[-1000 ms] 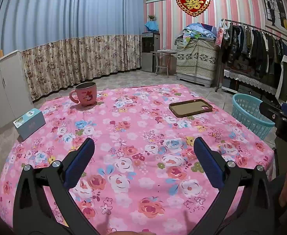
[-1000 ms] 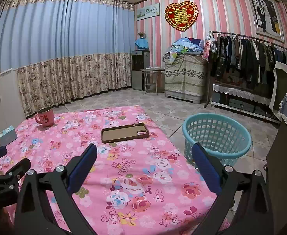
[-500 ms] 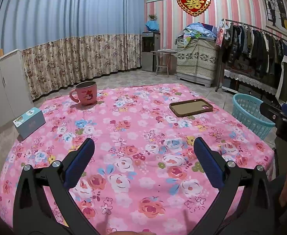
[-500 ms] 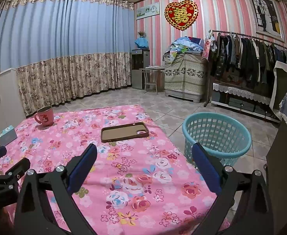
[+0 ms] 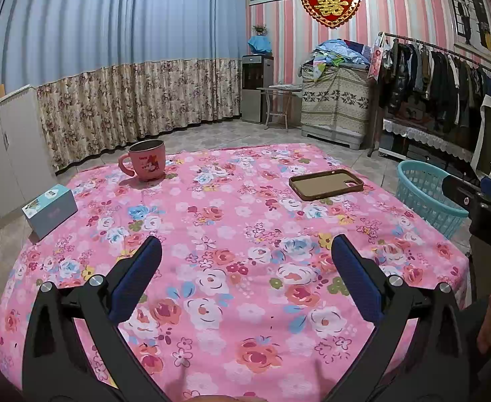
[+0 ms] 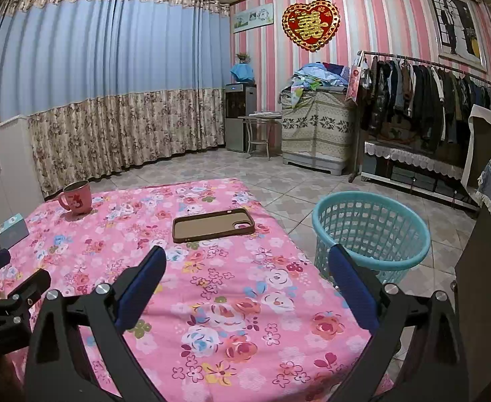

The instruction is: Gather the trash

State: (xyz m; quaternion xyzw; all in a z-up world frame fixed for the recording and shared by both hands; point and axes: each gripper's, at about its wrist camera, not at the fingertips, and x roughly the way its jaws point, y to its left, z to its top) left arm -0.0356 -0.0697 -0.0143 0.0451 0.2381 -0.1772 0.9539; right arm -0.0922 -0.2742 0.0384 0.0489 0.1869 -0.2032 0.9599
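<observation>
No crumpled paper, wrapper or other plain piece of trash is seen on the surface in either wrist view. Three items are noted on the pink floral cloth [image 5: 232,221]: a brown phone case [image 6: 213,225], a pink mug [image 5: 146,160] and a small teal box [image 5: 49,210]. Which of these counts as trash cannot be told.

The phone case is judged the likeliest first pick. It lies flat, hollow side up, ahead of the right gripper [image 6: 245,269] and slightly to its left, toward the far right part of the surface. Its long axis runs left to right across the right wrist view, so the short side is offered to jaws closing sideways only if the wrist is turned. The right gripper is the nearer of the two. The left gripper [image 5: 245,261] has the case far ahead and to its right, with the mug far ahead-left and the box at the left edge.

The teal mesh basket [image 6: 372,231] stands on the tiled floor just beside the right edge of the surface, lower than the cloth; it is taken as the bin.

Both pairs of jaws are spread wide, blue pads apart, with nothing between them. Both are held above the near part of the cloth.
</observation>
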